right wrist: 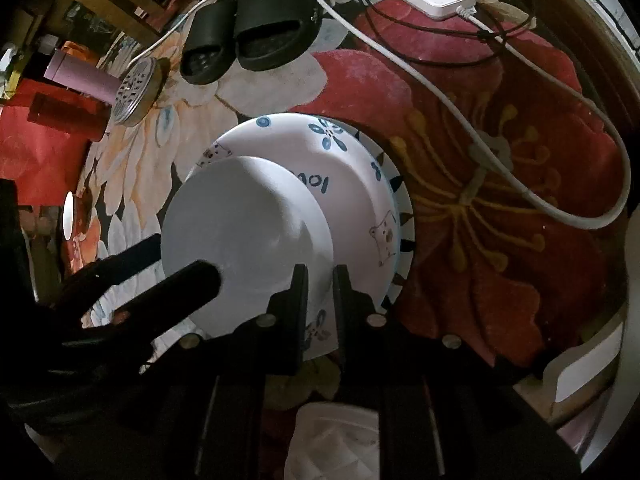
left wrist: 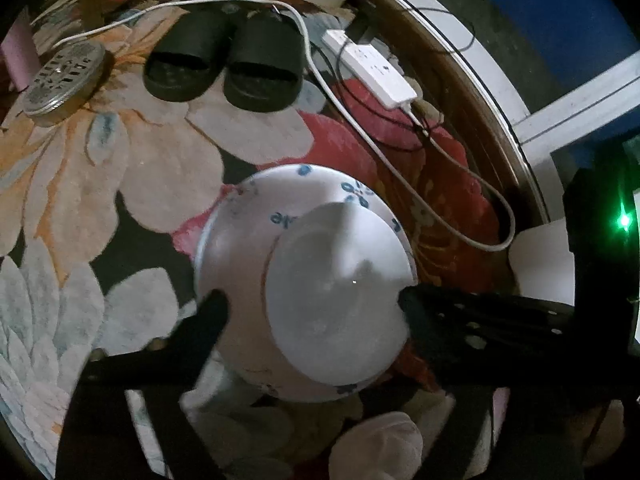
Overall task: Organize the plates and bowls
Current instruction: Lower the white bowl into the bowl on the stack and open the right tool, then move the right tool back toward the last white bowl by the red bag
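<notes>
1. On the floral rug (left wrist: 140, 180), centre of both views: the stack. A patterned bowl (right wrist: 352, 184) sits on a plate with a black-ticked rim (right wrist: 405, 224), of which only the right edge shows. A plain white bowl (right wrist: 240, 216) sits inside the patterned one, offset to the left.
2. The right gripper (right wrist: 322, 276) is at the near edge of the stack, with its jaws narrow. The patterned bowl's rim runs up between the fingers, so I read it as pinched. It looks like it's there to steady the stack.
3. The left gripper (left wrist: 312, 300) is spread wide. In its own view one fingertip lies over the patterned bowl left of the white bowl, and the other is at the white bowl's right edge. I can't confirm contact on either side.
4. Key relation: the white bowl is straight ahead of the left gripper, between its fingers and tilted up towards the camera. The left is the arm placed to act on it. The right only reaches the outer rim.
5. My read of the next move: close the left jaws on the white bowl, or shift them to straddle its rim, then seat or lift it.
6. Risk: the surface is smooth and glazed, so a grip across the full width could slip.
7. Slippers (left wrist: 224, 68) and power strip (left wrist: 372, 68) are far side, well apart from the stack.
</notes>
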### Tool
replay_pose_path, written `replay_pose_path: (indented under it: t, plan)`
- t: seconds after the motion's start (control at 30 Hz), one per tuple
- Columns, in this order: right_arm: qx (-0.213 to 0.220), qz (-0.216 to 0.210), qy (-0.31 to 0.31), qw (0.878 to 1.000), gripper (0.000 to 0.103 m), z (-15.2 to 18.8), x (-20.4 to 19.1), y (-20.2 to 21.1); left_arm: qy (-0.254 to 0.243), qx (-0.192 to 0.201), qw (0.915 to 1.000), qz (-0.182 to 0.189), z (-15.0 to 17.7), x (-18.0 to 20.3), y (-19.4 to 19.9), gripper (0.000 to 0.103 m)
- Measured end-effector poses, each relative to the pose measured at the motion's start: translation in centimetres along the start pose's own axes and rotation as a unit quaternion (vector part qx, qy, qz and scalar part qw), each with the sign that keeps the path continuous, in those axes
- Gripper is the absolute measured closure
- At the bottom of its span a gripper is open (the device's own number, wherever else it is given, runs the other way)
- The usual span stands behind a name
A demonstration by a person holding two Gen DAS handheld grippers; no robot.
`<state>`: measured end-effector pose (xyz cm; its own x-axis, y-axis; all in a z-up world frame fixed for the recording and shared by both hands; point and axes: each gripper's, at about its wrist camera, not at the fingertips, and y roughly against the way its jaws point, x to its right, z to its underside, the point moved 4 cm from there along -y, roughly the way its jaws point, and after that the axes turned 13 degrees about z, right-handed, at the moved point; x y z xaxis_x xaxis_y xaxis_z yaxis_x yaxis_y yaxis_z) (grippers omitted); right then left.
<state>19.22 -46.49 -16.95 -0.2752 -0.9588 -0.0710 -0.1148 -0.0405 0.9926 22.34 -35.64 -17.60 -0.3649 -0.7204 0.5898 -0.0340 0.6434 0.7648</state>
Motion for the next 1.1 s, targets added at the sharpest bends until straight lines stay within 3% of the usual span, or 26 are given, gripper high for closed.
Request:
replay_pose_path:
  t: [0.27, 0.33, 0.5, 1.1]
  plan:
    - [0.007, 0.004, 0.004, 1.0, 0.085, -0.3, -0.3, 1.3, 0.006, 0.018, 0.9985, -0.052, -0.3, -2.0, 1.2, 0.001]
    - [0.012, 0.006, 0.005, 1.0, 0.052, -0.3, -0.4, 1.6, 0.005, 0.018, 0.998, -0.061, -0.1, -2.5, 1.4, 0.001]
    - [0.03, 0.008, -0.011, 0.999, 0.009, -0.5, -0.2, 2.4, 0.015, 0.024, 0.9968, -0.074, 0.1, -3.9, 2.3, 0.001]
    - [0.035, 0.04, 0.011, 0.999, 0.0, -0.5, -2.4, 2.0, 0.035, 0.039, 0.9937, -0.099, 0.8, -7.3, 4.8, 0.001]
